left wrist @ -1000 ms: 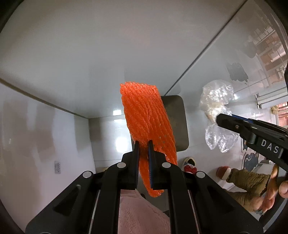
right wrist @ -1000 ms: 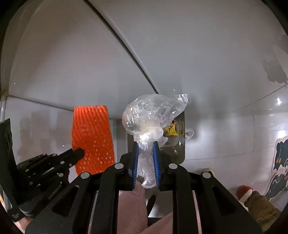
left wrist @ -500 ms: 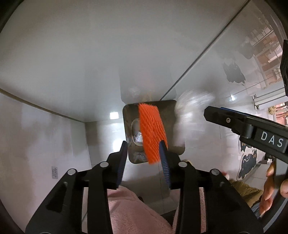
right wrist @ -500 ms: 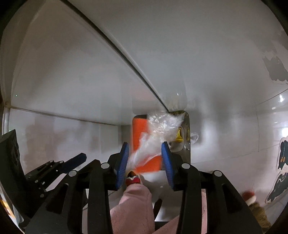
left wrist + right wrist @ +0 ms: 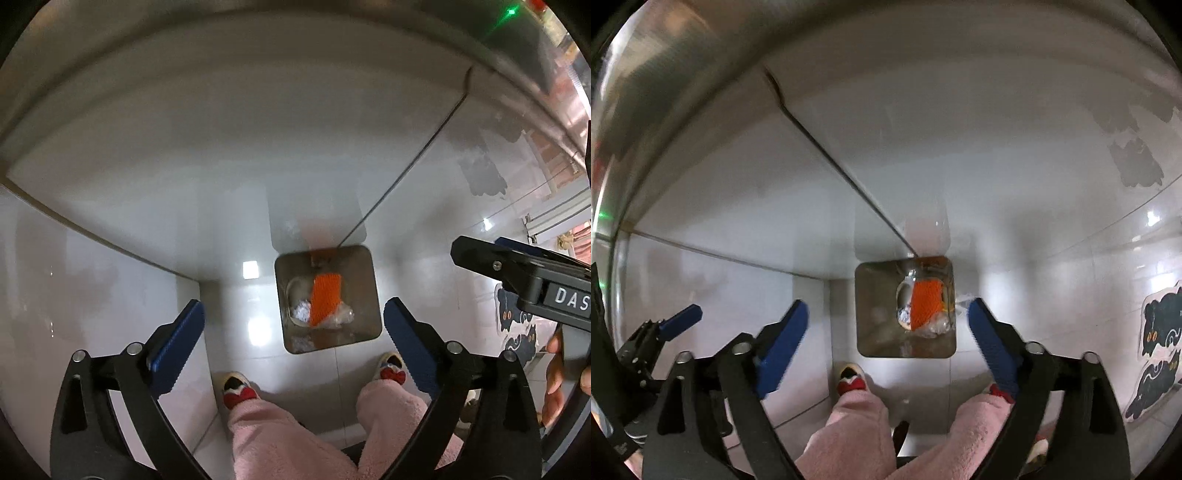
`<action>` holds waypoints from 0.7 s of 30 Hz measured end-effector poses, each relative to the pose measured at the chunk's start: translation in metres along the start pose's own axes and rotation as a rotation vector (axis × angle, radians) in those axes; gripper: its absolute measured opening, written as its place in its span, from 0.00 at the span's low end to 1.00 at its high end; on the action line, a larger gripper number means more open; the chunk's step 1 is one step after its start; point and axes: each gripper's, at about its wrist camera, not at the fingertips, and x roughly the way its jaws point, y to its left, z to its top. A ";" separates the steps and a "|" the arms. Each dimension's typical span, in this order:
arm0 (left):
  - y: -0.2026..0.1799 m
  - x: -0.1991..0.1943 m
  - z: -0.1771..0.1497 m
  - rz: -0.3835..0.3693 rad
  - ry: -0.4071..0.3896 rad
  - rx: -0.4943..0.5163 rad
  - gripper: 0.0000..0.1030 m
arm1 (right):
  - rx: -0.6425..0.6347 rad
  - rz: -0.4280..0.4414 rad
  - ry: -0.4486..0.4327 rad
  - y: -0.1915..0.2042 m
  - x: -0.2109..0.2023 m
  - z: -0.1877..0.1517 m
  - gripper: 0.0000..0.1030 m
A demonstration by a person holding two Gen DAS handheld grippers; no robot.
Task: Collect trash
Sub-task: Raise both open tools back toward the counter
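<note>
The left gripper (image 5: pixel 293 334) stands wide open at the bottom of its own view, blue pads splayed to either side with nothing between them. Its jaws have just been opening: a second ago they pinched the orange foam net, and half a second ago the net was slipping out between them. The right gripper (image 5: pixel 888 330) is the same, spread wide and empty, having just let go of the crumpled clear plastic bag it was clamping a second ago.

Beyond the fingers, just right of centre in both views, sits the square metal bin (image 5: pixel 371 295) on the pale tiled floor (image 5: pixel 243 325). The orange net (image 5: pixel 325 299) now lies inside it, tilted, on top of the other rubbish, and the clear plastic bag (image 5: pixel 340 317) rests against its lower edge. In the right wrist view the net (image 5: pixel 925 302) and bag (image 5: pixel 934 326) show in the same place within the bin (image 5: pixel 871 314).

At the lower edge of both views are the person's pink fleece trouser legs (image 5: pixel 284 435) and slippers (image 5: pixel 238 391), standing just short of the bin.

Both pieces seem safely dropped, so this round of collecting looks finished; any more rubbish would have to be looked for outside these two views.
</note>
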 end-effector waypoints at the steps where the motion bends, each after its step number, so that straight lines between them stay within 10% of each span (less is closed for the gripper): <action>1: -0.001 -0.007 0.001 0.001 -0.014 0.002 0.90 | -0.002 0.001 -0.010 0.002 -0.005 0.000 0.88; 21: 0.003 -0.155 0.041 0.030 -0.348 0.042 0.90 | -0.117 0.038 -0.396 0.011 -0.171 0.048 0.88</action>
